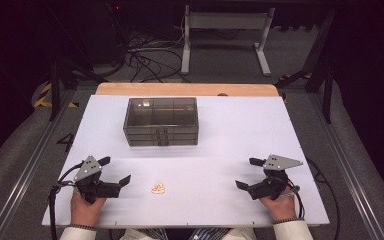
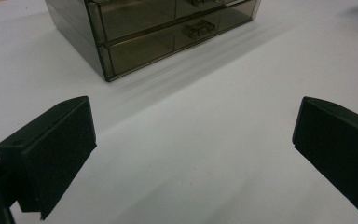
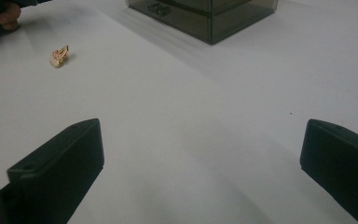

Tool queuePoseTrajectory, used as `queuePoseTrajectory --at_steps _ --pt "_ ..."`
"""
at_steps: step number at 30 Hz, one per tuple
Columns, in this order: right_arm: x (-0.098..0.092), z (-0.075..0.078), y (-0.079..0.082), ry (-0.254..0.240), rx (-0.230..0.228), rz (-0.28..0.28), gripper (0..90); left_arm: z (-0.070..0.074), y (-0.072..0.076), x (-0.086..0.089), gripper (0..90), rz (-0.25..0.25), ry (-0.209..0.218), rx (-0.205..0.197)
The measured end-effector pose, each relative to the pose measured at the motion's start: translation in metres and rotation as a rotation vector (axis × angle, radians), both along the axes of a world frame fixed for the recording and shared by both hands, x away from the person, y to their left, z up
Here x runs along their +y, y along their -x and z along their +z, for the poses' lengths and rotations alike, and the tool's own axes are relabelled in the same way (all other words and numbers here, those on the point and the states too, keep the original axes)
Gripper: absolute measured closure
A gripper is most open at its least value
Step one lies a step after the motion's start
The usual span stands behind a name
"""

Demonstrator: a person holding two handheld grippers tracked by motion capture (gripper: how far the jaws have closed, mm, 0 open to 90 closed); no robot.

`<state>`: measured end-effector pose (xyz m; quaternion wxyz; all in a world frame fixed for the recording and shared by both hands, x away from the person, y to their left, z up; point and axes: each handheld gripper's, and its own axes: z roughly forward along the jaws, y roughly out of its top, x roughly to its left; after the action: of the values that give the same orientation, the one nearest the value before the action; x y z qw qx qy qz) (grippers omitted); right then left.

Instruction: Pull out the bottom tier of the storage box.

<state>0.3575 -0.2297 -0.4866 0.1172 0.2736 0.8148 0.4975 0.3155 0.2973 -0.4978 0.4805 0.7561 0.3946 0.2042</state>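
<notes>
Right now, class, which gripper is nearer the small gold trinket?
Left. The left gripper sits just left of the trinket; the right gripper sits far off to its right.

A single dark digit "4" (image 1: 66,141) stands on the grey floor at the left middle of the high view, beside the table's edge (image 1: 75,135).

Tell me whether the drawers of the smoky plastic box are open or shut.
Shut. The drawer fronts sit flush with the frame of the drawer box, none pulled out, and both grippers are well away from it.
</notes>
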Motion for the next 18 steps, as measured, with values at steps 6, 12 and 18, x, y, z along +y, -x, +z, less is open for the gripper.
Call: queuePoseTrajectory --at_steps 6,12,18 --pt "0.000 0.000 -0.001 0.004 -0.001 0.001 0.1 0.007 -0.007 -0.009 0.1 -0.015 -0.028 0.010" --pt "0.000 0.000 0.000 0.004 -0.001 0.002 0.1 0.016 -0.014 -0.017 0.1 -0.037 -0.029 0.002" --pt "0.000 0.000 0.000 0.000 0.001 0.002 0.1 0.024 -0.021 -0.028 0.1 -0.057 -0.047 -0.010"
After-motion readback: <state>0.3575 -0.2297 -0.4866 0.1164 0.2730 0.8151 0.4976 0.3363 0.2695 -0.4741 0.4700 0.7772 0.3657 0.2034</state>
